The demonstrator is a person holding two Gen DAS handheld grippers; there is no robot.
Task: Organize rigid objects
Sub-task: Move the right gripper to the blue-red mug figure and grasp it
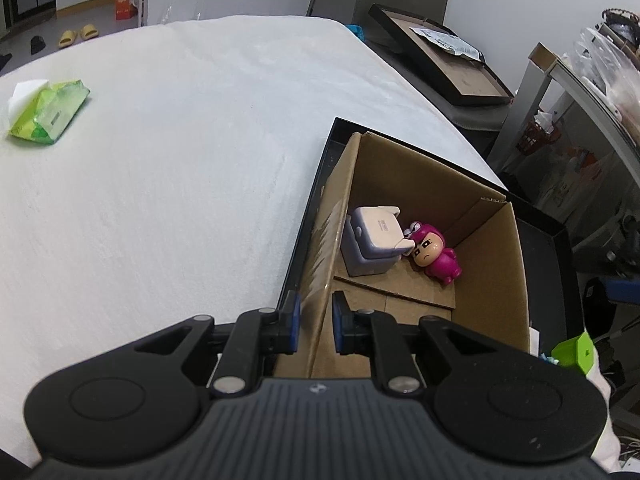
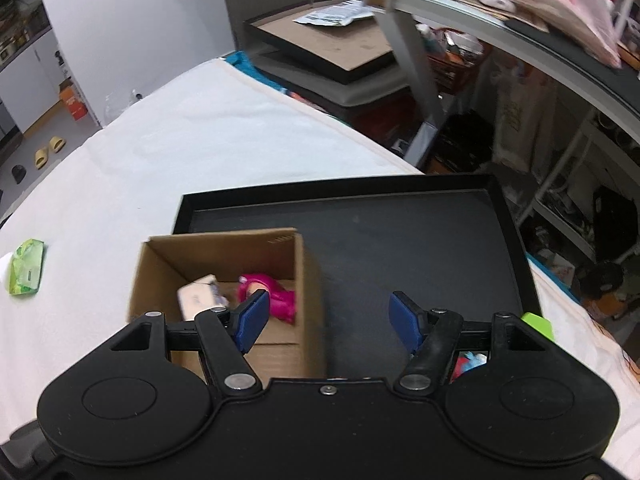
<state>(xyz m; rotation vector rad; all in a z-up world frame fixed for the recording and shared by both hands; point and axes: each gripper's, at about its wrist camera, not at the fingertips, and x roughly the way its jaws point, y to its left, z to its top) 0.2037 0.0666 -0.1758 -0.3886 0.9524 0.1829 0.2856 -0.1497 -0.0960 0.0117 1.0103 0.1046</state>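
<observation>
My left tongs (image 1: 316,322) pinch the cardboard box's (image 1: 496,264) near wall; the pink figurine (image 1: 434,254) lies inside. My right tongs (image 2: 330,318) gape empty beside the box.

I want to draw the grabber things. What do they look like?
Both are mostly black. The left gripper has a ribbed dark-grey body with a tiny round emblem, two big round black discs, black link arms with silver pins, and blue pads on its fingers. The right gripper looks alike, with a smooth black body and one small screw.
</observation>
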